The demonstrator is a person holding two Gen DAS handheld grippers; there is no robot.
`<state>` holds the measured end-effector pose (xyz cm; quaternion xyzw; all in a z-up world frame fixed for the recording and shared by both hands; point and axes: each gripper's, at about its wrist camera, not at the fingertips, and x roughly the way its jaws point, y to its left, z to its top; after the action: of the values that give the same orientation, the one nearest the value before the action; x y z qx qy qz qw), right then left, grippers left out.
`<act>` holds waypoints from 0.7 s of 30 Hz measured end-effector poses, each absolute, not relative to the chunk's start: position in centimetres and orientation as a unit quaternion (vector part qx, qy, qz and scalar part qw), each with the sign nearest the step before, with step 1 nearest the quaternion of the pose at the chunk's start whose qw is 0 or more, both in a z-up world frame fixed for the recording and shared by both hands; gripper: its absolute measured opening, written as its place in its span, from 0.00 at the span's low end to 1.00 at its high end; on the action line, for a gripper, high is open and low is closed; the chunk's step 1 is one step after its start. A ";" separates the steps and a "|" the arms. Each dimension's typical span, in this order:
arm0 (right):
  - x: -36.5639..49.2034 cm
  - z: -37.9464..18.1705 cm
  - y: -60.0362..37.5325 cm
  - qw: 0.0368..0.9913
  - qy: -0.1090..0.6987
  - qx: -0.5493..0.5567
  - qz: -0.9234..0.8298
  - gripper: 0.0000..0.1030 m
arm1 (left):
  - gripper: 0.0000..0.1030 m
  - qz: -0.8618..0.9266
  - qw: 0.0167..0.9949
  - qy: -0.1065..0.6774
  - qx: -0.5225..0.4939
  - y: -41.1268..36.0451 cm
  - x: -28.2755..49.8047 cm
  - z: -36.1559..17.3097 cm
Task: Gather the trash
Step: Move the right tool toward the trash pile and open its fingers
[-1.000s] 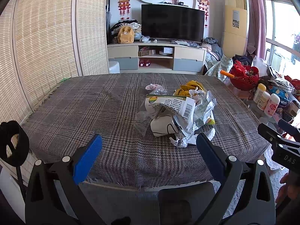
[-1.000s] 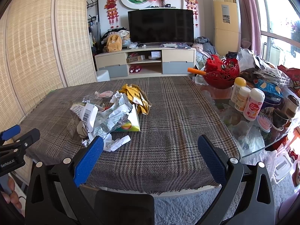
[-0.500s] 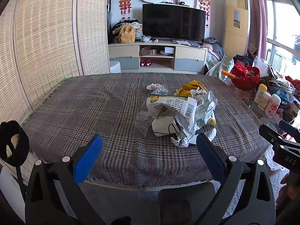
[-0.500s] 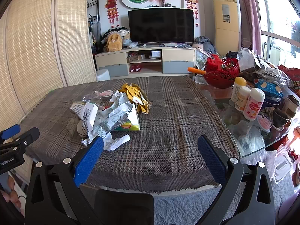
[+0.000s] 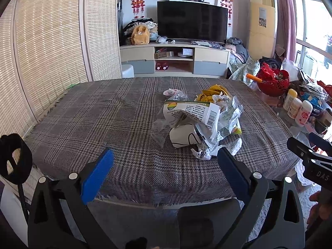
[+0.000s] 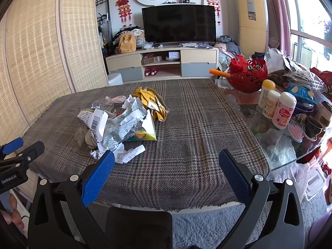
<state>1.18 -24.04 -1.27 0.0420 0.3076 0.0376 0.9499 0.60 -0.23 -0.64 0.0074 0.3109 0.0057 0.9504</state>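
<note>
A pile of trash lies on the plaid tablecloth: a white carton with a barcode, crumpled silver wrappers, yellow packets and a white crumpled cup. It also shows in the right wrist view, with a small white tube at its near edge. My left gripper is open and empty at the table's near edge, just short of the pile. My right gripper is open and empty, to the right of the pile.
A red basket, several white bottles, cups and a pink brush crowd the glass table at the right. A TV stand stands behind. Woven screens line the left. A black hoop stands at the near left.
Both grippers have edged slightly forward toward the table. Both stay open and the trash has not moved.
</note>
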 end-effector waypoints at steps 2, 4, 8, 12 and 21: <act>1.3 -1.4 -24.1 0.948 0.313 0.045 0.039 0.97 | 0.92 0.009 0.950 0.310 0.012 -0.2 0.7 -0.7; 1.6 -1.5 -24.0 0.946 0.318 0.048 0.043 0.97 | 0.92 0.010 0.950 0.312 0.014 -0.2 0.8 -0.7; 2.3 -1.7 -24.0 0.942 0.329 0.050 0.049 0.97 | 0.92 0.020 0.950 0.309 0.023 -0.3 1.1 -0.6; 3.5 -2.2 -23.8 0.932 0.351 0.056 0.067 0.97 | 0.92 0.032 0.950 0.311 0.023 0.4 2.1 -0.1; 6.6 -1.1 -23.9 0.927 0.364 0.054 0.066 0.97 | 0.92 0.037 0.939 0.341 0.014 1.9 5.3 -0.1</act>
<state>6.56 -23.88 -1.15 0.0541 0.3642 0.0657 0.9274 5.34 1.94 -0.12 0.0138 0.3414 0.0368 0.9391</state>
